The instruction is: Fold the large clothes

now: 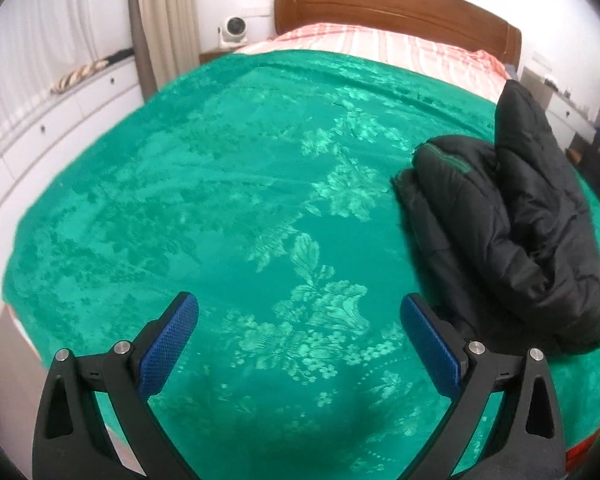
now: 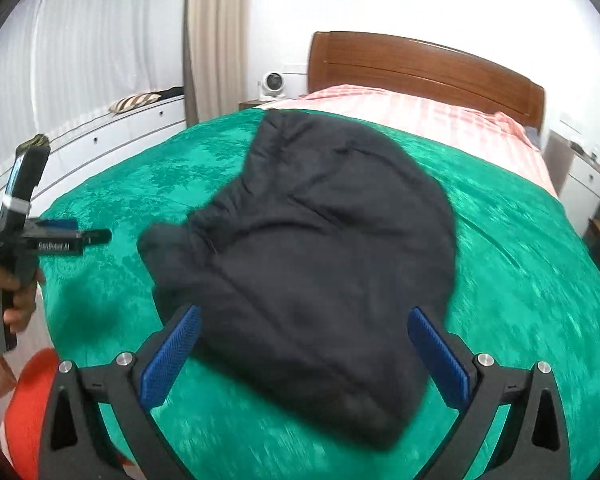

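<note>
Jacket bundled on bedspread. Left gripper and right gripper both spread wide, empty. Judgement: pinch near hem corners together, lift evenly, keep padding flat.

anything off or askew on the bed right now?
Mostly the black jacket: it lies bunched in a lumpy heap on the green bedspread, with one part sticking up toward the headboard, not flat or squared. Both the left gripper and right gripper are open, holding nothing.
</note>
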A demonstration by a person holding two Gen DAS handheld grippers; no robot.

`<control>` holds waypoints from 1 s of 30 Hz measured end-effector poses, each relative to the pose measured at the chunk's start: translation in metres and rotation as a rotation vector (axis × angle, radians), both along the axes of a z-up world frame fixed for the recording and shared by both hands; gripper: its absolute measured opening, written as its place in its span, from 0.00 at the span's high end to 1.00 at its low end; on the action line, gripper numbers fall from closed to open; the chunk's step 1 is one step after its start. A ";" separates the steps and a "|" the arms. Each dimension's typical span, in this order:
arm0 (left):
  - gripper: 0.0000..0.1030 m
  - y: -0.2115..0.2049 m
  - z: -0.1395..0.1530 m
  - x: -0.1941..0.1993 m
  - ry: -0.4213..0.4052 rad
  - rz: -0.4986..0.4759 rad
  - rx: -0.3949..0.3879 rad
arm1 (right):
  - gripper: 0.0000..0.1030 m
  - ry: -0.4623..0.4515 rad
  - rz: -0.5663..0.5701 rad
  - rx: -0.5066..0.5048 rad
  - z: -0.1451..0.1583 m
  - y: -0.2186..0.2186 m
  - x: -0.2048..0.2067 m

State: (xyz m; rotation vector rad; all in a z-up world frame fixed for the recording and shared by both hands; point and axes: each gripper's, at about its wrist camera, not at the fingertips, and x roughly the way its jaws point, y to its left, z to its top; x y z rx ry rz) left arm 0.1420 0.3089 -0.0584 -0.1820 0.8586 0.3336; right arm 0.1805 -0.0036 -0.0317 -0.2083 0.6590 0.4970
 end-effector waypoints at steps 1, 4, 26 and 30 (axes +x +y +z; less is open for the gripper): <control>0.02 -0.001 0.001 0.000 0.000 0.000 0.009 | 0.01 0.006 -0.011 0.001 -0.002 -0.007 -0.003; 0.02 -0.004 0.001 0.000 -0.009 -0.008 0.048 | 0.01 0.039 -0.050 -0.005 -0.010 -0.025 -0.007; 0.00 -0.025 -0.093 0.025 0.206 -0.063 0.075 | 0.00 0.304 -0.398 -0.062 -0.126 -0.135 -0.029; 0.00 -0.021 -0.096 0.026 0.206 -0.044 0.029 | 0.00 0.280 -0.394 -0.051 -0.127 -0.136 -0.035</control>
